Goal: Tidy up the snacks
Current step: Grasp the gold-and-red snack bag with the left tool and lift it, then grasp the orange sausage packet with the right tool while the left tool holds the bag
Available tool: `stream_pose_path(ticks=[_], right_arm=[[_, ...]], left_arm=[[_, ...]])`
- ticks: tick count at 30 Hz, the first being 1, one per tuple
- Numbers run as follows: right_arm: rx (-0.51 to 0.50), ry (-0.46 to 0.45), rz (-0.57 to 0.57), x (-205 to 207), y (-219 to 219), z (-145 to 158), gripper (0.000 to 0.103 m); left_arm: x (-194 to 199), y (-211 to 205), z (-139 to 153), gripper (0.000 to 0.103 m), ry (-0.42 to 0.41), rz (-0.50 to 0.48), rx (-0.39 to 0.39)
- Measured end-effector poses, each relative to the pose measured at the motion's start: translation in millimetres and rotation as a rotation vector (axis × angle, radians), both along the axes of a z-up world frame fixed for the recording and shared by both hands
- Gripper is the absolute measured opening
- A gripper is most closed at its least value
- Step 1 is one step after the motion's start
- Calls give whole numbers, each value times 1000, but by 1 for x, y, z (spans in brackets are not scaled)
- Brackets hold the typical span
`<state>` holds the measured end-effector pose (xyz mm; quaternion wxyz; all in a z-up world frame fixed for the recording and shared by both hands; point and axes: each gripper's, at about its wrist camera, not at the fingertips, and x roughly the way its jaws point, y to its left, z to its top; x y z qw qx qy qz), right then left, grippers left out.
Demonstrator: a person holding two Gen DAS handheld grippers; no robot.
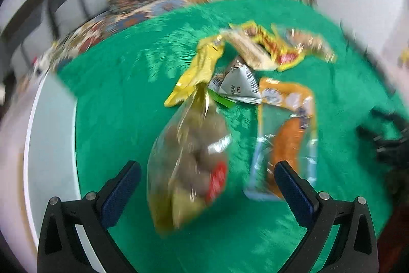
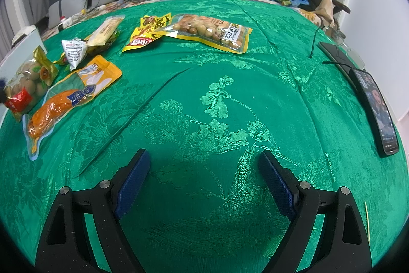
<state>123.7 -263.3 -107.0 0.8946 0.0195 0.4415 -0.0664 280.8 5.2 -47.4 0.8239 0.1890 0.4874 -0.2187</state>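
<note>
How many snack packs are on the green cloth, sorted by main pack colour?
Clear with gold trim: 1, bag of brown balls
Orange: 1, sausage pack
White: 1, triangular pouch
Yellow: 3, bar, flat pack, peanut bag
Total: 6

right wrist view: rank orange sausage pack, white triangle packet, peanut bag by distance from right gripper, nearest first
From the right gripper:
1. Orange sausage pack, left, lying flat on the green cloth.
2. White triangle packet, farther left, behind the sausage pack.
3. Peanut bag, far centre, near the cloth's back edge.
</note>
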Motion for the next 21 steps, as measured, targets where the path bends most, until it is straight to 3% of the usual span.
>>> stream_pose_path(ticks=[2, 3, 4, 5, 8, 10, 14, 18, 20, 21], right_arm=[[0, 0, 0, 0, 0, 0, 90], [0, 0, 0, 0, 0, 0, 90], [0, 0, 0, 0, 0, 0, 90], [-1, 1, -1, 0, 0, 0, 90], [-1, 1, -1, 0, 0, 0, 90], [-1, 1, -1, 0, 0, 0, 90], [-1, 2, -1, 0, 0, -1, 90], [-3, 11, 9, 2, 0, -1, 90], [27, 98, -13, 9, 0, 9, 86], [108, 90, -44, 7, 2, 20, 87]], left_arm=[[16, -17, -16, 101, -9, -19, 115], [19, -19, -20, 96, -5, -27, 127], [21, -19, -23, 71, 5, -33, 117], [20, -18, -26, 60, 4, -19, 110], [5, 3, -23, 57, 59, 8, -71], [-18, 21, -20, 57, 44, 66, -120], [-79, 71, -20, 57, 58, 235, -275], [-141, 125, -12, 57, 7, 394, -465], [-161, 139, -9, 56, -46, 447, -472], [-169, 144, -9, 56, -73, 452, -472]])
